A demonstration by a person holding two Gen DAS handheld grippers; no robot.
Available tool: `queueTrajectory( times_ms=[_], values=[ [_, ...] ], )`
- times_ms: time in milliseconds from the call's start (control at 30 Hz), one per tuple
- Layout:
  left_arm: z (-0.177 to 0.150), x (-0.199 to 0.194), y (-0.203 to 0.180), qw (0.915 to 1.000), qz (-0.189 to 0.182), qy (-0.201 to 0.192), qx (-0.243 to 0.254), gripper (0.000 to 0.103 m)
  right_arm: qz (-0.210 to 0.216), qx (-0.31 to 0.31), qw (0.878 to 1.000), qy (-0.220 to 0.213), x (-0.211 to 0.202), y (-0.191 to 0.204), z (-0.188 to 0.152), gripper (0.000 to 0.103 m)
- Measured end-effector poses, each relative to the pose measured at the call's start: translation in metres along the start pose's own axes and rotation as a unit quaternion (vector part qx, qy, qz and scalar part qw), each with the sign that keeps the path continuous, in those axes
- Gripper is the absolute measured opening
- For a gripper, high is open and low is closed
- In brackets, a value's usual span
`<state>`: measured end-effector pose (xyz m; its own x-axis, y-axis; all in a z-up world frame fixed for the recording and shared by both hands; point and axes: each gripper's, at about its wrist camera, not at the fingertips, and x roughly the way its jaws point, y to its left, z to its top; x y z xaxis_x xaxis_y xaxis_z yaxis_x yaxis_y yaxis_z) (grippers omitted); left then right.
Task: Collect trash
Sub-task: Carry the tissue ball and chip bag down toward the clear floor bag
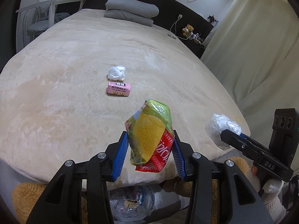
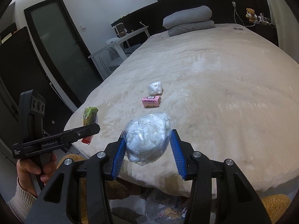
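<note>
Left tongs (image 1: 150,149) pinch a green, yellow and red snack wrapper (image 1: 149,132) between blue pads, held above the near edge of the beige bed (image 1: 56,93). Right tongs (image 2: 147,149) pinch a crumpled white plastic bag (image 2: 147,138) beside it. Farther up the bed lie a pink box (image 1: 118,89) and, just behind it, another white wad (image 1: 116,72). Below the bed edge sits a clear bag of trash (image 1: 130,203).

Snack wrapper (image 1: 149,136): yellow waffle-grid patch, green top, red lower corner with white lettering. Wad in clear plastic (image 2: 147,138): white. Small box (image 1: 118,89): pink, dark print, yellow-brown paw marks along base. Second crumpled wad (image 1: 116,72): white. Left hand-held gripper (image 1: 147,158): black body, ribbed blue pads. Right hand-held gripper (image 2: 148,155): same colours. Bed cover (image 1: 65,74): beige plush. Folded quilt (image 1: 130,9): grey.
</note>
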<state>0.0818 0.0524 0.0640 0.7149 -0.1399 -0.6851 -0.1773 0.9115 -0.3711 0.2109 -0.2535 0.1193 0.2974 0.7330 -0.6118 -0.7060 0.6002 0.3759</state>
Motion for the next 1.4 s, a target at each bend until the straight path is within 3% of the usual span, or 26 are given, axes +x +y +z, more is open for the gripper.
queueTrajectory(
  times_ms=[333,600,1067,1400],
  values=[
    [-0.048,-0.029,-0.023,0.9997,-0.007,0.005,0.024,0.044,-0.007,-0.01,1.0,0.004,-0.038,0.019,-0.044,0.047],
    [-0.078,-0.033,-0.033,0.9991,-0.016,0.019,0.034,0.044,-0.002,-0.01,1.0,0.02,-0.046,0.024,-0.071,0.047],
    [-0.129,0.025,-0.022,0.9935,-0.02,0.11,0.024,0.044,0.006,0.017,0.995,0.1,0.005,0.005,-0.118,0.047],
    [-0.158,0.073,-0.007,0.9837,-0.019,0.178,0.01,0.044,0.003,0.047,0.986,0.16,0.043,-0.016,-0.146,0.047]
  ],
)
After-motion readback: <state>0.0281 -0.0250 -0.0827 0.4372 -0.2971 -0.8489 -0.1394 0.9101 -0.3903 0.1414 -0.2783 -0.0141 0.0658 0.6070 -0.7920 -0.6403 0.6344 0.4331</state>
